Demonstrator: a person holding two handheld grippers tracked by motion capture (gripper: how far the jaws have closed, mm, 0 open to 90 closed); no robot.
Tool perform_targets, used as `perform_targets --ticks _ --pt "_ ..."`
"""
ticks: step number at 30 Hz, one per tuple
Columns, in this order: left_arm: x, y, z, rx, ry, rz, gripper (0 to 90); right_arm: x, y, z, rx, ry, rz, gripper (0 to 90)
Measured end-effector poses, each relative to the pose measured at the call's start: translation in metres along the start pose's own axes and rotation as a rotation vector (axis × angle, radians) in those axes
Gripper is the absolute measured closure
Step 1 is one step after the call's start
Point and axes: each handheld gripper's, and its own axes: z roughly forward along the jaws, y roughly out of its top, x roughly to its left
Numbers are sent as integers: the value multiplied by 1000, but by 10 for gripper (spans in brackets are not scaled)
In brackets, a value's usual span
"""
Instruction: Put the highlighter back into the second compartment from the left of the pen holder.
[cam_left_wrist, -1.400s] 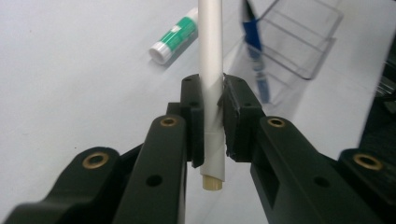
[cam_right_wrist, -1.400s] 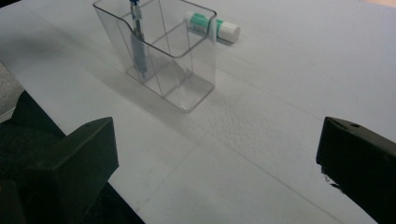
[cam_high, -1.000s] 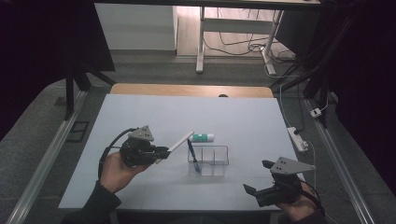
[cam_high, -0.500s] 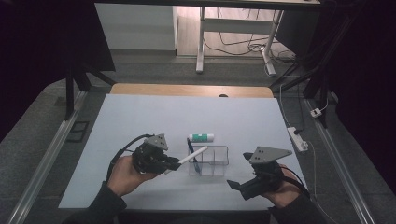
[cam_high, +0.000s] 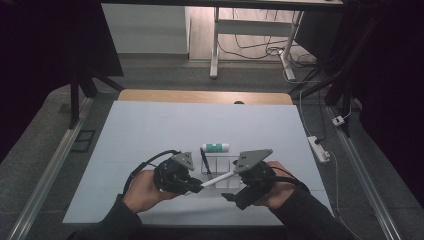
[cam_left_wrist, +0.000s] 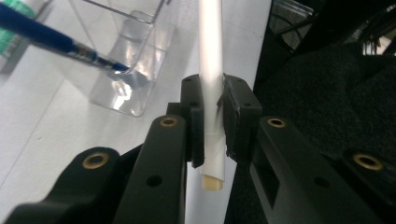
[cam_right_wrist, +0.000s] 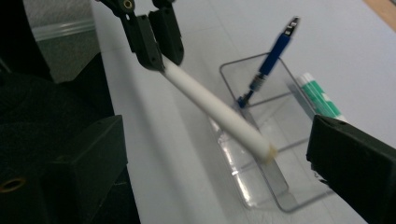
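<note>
Observation: over the last second the right hand-held gripper (cam_high: 239, 192) has moved in from the right edge of the counter (cam_high: 150, 130) to a position just beside the clear organiser tray (cam_high: 222, 172). Its jaws are spread wide, one on each side of the free end of the white pen (cam_high: 218, 178).

The left hand-held gripper (cam_high: 196, 186) has shifted right and nearer the person. It pinches the white pen (cam_left_wrist: 211, 88) close to its butt end, holding it slanted over the tray's near compartments.

A blue pen (cam_right_wrist: 267, 65) already stands propped in a tray compartment. A green-and-white tube (cam_high: 215, 147) lies on the counter behind the tray.

Assessment: this looks like a handover or two-handed steadying of the white pen before placement; the right jaws have not closed on it.
</note>
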Motion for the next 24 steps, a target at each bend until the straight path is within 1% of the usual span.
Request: perform_targets --ticks 4,6,7,8,9,10,11,13,15,17,20,21,22,23,24 --pt "-2 3 4 18 -16 6 788 4 8 15 40 37 -50 104" --pt "-2 4 5 34 -24 15 788 7 10 22 61 59 -81 147" --pt "-3 5 6 36 -25 13 788 8 11 25 70 66 -94 164" --pt "-3 5 7 36 -28 6 788 8 11 28 78 66 -105 188" --pt "-3 5 8 40 -30 7 788 9 12 30 93 70 -114 218" --pt "-3 6 9 47 -32 9 788 10 12 33 99 77 -136 247" --pt "-3 6 9 53 -33 13 788 11 13 35 111 80 -147 270" --pt "-4 7 11 62 -37 17 788 14 13 38 134 85 -185 350" --pt "-4 7 13 69 -40 15 788 16 13 42 139 89 -221 411" --pt "-3 8 14 85 -41 28 788 18 14 44 152 94 -246 492" --pt "-4 8 16 93 -46 26 788 20 14 46 166 84 -283 568" --pt "-4 8 16 92 -48 23 788 21 14 46 170 66 -299 586" --pt "-4 9 17 92 -49 25 788 21 14 48 174 96 -306 603" --pt "-4 9 17 95 -51 24 788 22 14 49 176 83 -319 626" --pt "-5 9 18 98 -52 26 788 22 13 50 176 90 -329 649"
